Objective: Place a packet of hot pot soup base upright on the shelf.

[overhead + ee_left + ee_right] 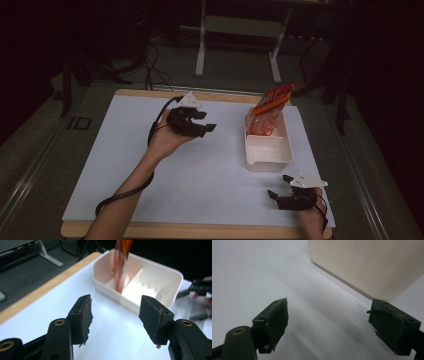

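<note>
The left gripper (202,121) is hovering over the middle of the white table sheet (200,175), jaws spread wide and holding nothing, facing right toward the white bin (267,156). The orange snack bag (270,102) is standing in the far compartment of that bin, leaning over the far rim. The right gripper (279,187) is resting near the table's near right corner, just in front of the bin, jaws parted and empty.
</note>
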Demonstrator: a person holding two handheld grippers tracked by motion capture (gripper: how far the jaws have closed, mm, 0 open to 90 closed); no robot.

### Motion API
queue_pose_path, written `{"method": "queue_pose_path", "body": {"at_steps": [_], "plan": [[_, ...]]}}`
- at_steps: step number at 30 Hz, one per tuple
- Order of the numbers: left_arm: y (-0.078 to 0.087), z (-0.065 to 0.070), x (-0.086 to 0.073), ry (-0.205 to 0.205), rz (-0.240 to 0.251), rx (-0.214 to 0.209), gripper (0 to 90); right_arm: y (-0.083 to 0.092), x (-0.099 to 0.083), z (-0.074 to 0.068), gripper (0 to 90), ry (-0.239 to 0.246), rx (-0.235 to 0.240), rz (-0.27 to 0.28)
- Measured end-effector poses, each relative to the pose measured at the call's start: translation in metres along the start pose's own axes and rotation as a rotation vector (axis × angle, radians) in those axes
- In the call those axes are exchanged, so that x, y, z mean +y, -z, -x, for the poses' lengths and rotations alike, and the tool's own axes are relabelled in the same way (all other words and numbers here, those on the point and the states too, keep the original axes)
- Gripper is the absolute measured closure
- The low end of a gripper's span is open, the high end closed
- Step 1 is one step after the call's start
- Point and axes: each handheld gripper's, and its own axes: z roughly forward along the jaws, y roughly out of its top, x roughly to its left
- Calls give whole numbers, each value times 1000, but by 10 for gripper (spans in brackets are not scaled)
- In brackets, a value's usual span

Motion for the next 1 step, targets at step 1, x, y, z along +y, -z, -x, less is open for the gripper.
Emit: {"method": "queue_pose_path", "body": {"at_steps": [1], "plan": [[2, 1, -8, 7, 0, 9, 439, 1, 0, 1, 157, -3, -2, 0]]}}
